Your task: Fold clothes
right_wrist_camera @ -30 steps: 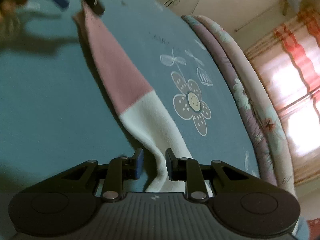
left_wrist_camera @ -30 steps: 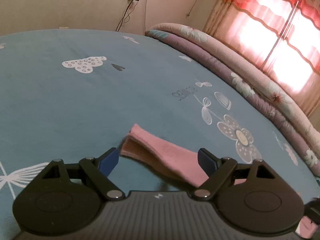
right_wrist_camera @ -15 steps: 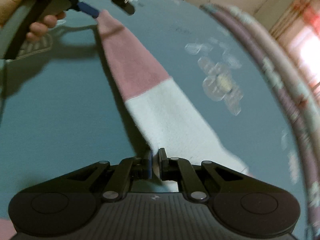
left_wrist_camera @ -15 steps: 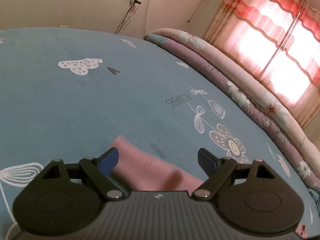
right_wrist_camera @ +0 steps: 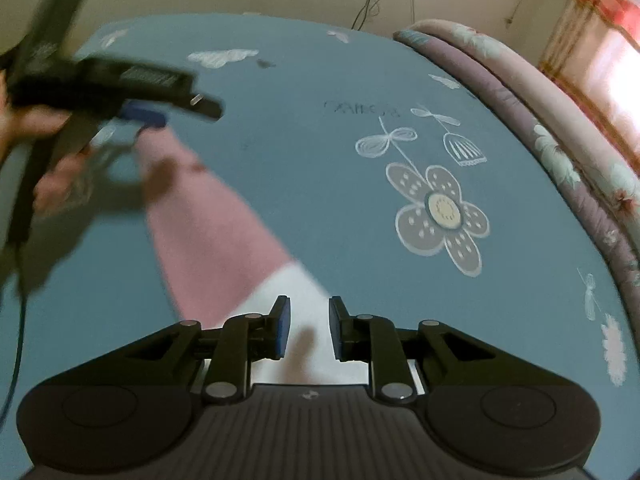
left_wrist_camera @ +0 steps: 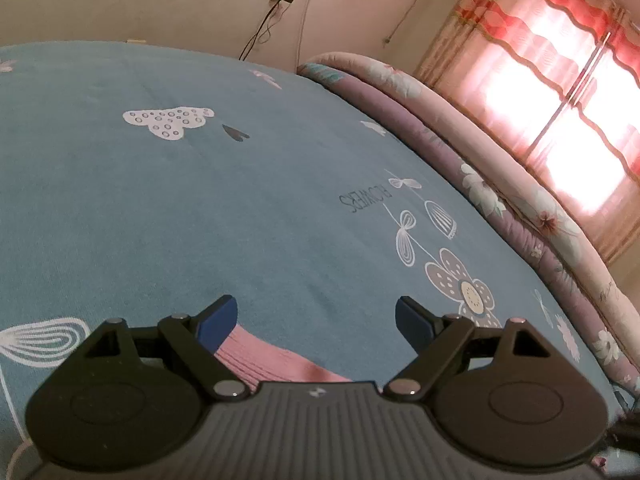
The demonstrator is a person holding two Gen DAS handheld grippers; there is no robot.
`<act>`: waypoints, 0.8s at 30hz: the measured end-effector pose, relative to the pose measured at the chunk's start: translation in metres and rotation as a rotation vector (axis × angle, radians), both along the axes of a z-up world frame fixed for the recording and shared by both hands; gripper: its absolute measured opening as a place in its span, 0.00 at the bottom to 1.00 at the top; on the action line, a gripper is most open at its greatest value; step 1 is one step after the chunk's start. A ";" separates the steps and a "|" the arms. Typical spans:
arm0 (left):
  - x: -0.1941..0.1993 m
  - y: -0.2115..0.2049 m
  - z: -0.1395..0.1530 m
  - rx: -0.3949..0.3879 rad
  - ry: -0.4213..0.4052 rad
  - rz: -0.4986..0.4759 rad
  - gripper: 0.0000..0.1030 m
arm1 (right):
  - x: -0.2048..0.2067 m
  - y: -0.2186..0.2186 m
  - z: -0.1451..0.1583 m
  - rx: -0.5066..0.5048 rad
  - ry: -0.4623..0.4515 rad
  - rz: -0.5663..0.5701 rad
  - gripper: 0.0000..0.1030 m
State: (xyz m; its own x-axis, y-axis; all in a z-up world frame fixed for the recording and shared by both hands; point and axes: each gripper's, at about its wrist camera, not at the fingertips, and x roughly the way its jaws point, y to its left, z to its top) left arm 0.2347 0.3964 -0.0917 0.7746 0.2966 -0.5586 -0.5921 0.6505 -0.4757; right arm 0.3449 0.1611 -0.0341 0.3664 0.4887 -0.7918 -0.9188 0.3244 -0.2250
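Pink-and-white fleecy garment, long and narrow [right_wrist_camera: 216, 240], lies stretched flat on the blue flower-printed bed sheet [right_wrist_camera: 320, 160], its pink end away from the big grey flower print [right_wrist_camera: 440, 216] and its white end nearer it. Soft, light and limp by the look of it, it would sag from any single hold; I'd judge the two ends the places to pinch. At the white end, the right gripper [right_wrist_camera: 306, 328] has its jaws opening, a narrow gap between them, the cloth lying below and the pads not pressing it. At the pink end, the left gripper [left_wrist_camera: 316, 320], held in a person's hand [right_wrist_camera: 52, 168], stands with jaws wide apart, gripping nothing. Beyond the flower lies a rolled floral quilt [left_wrist_camera: 500, 184].
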 end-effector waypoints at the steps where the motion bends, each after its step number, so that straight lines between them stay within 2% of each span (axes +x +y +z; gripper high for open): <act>1: 0.000 0.000 0.000 0.002 0.000 0.001 0.84 | 0.007 0.008 -0.001 0.011 -0.003 -0.009 0.24; 4: -0.001 0.001 0.000 0.003 0.003 0.005 0.84 | 0.027 0.035 -0.017 0.002 0.011 -0.034 0.24; 7: -0.002 0.003 0.000 -0.001 0.001 0.010 0.84 | 0.030 0.044 -0.032 0.014 0.079 0.013 0.24; 8: -0.002 0.004 -0.001 -0.004 -0.001 0.014 0.84 | 0.026 0.043 -0.035 0.008 0.077 0.040 0.25; 10: -0.001 0.005 -0.002 -0.007 0.002 0.021 0.84 | 0.018 0.041 -0.042 -0.004 0.072 0.093 0.38; 12: 0.000 0.004 -0.003 -0.004 0.013 0.018 0.84 | 0.015 0.040 -0.049 -0.034 0.016 0.109 0.46; 16: 0.002 0.001 -0.002 0.008 0.018 0.007 0.84 | 0.025 0.045 -0.047 -0.041 0.037 0.131 0.53; 18: 0.003 0.001 -0.002 0.008 0.017 0.003 0.84 | 0.028 0.046 -0.046 -0.052 0.080 0.147 0.48; 19: 0.003 0.000 -0.002 0.008 0.017 0.002 0.84 | 0.029 0.046 -0.045 -0.055 0.099 0.155 0.32; 21: 0.003 0.001 -0.003 0.005 0.022 0.008 0.84 | 0.029 0.046 -0.044 -0.060 0.135 0.172 0.25; 22: 0.003 0.002 -0.004 0.003 0.025 0.011 0.84 | 0.024 0.046 -0.044 -0.065 0.105 0.194 0.16; 24: 0.002 0.002 -0.004 -0.001 0.020 0.017 0.84 | 0.019 0.048 -0.044 -0.063 0.081 0.199 0.13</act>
